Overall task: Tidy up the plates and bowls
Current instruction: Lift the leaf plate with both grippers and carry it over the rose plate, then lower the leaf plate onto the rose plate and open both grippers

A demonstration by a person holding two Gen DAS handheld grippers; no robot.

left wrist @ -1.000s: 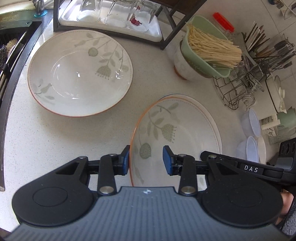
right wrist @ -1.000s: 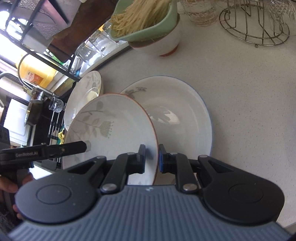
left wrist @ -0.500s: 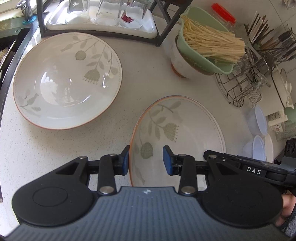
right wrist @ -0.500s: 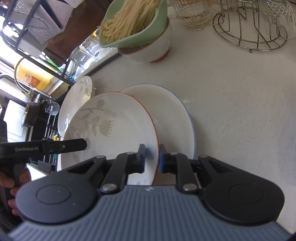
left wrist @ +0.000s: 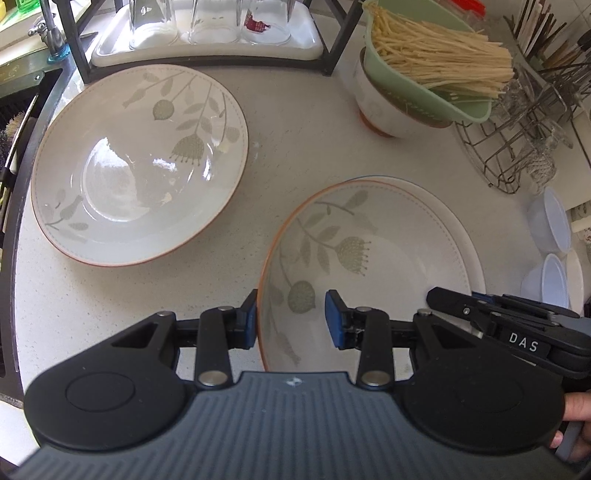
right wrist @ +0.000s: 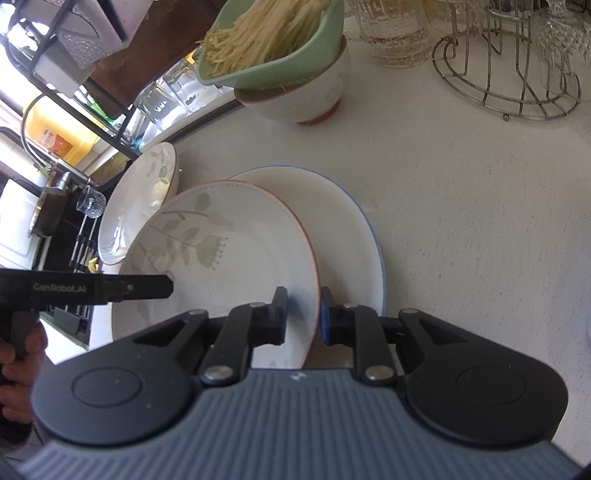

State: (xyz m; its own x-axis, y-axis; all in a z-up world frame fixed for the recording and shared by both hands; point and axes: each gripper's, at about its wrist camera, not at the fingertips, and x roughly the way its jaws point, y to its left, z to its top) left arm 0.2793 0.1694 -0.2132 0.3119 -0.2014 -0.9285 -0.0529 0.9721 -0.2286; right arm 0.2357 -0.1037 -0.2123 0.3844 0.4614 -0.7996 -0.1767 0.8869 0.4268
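Observation:
A floral bowl with an orange rim is held tilted above a white blue-rimmed plate on the counter. My right gripper is shut on the bowl's right rim. My left gripper is open, its jaws either side of the bowl's left rim, not closed on it. A second, larger floral bowl sits on the counter to the left; it also shows in the right wrist view.
A white bowl holding a green colander of noodles stands at the back. A black rack with a tray of glasses is behind, a wire rack and small plastic bowls at right, the sink at left.
The held bowl has come lower toward the blue-rimmed plate and covers more of it. Both grippers have shifted forward over the counter; their jaws stand as before.

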